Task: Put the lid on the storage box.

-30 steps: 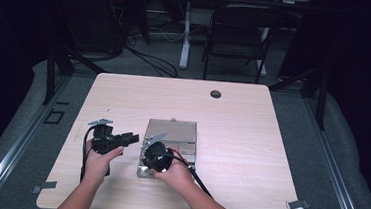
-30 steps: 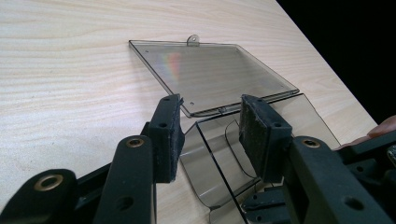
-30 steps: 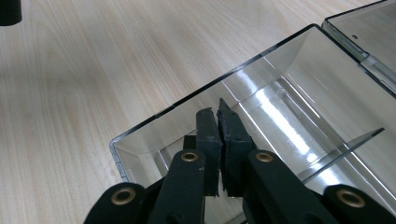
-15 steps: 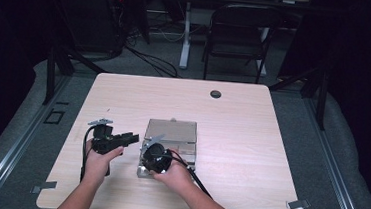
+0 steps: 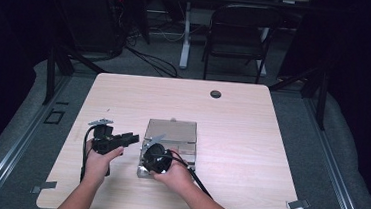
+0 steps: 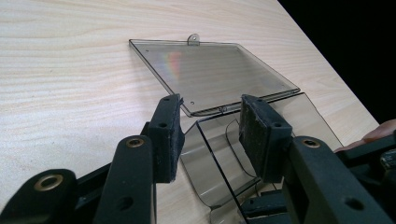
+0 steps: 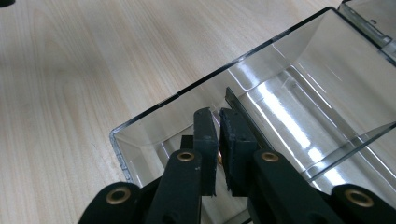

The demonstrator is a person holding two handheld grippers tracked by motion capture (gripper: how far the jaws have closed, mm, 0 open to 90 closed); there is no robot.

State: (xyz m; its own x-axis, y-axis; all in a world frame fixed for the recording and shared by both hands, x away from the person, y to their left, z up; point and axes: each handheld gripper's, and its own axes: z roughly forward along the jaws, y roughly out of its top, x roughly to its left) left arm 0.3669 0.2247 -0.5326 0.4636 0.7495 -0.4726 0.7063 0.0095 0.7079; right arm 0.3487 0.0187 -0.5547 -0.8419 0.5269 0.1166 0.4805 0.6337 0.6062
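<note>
The right claw (image 7: 218, 112) points down into the near corner of the clear box (image 7: 154, 105). Its jaws have just been opening and now stand a thin slit apart. I cannot make out anything gripped between the pads. A thin divider (image 7: 233, 100) stands just past the tip of one pad, at about 1 o'clock from it in the right gripper view.

The left claw (image 6: 209, 105) is about half open and holds nothing. It hovers at 9 o'clock of the box (image 5: 169, 156) in the high view, aimed across it.

The box sits on the table (image 5: 249, 154) slightly toward the person's side of the middle, with its lid (image 6: 219, 74) swung flat onto the wood at 12 o'clock.

The step looks like a let-go inside the box. To do it well, the right claw should widen only a little, then lift straight up so neither pad catches the divider or drags the light box. The left claw is well placed to steady the wall if the box slides.

Count: two claws, one box, one hinged lid, at least one divider, and one dark round plug (image 5: 216, 94) at 12 o'clock on the table.
</note>
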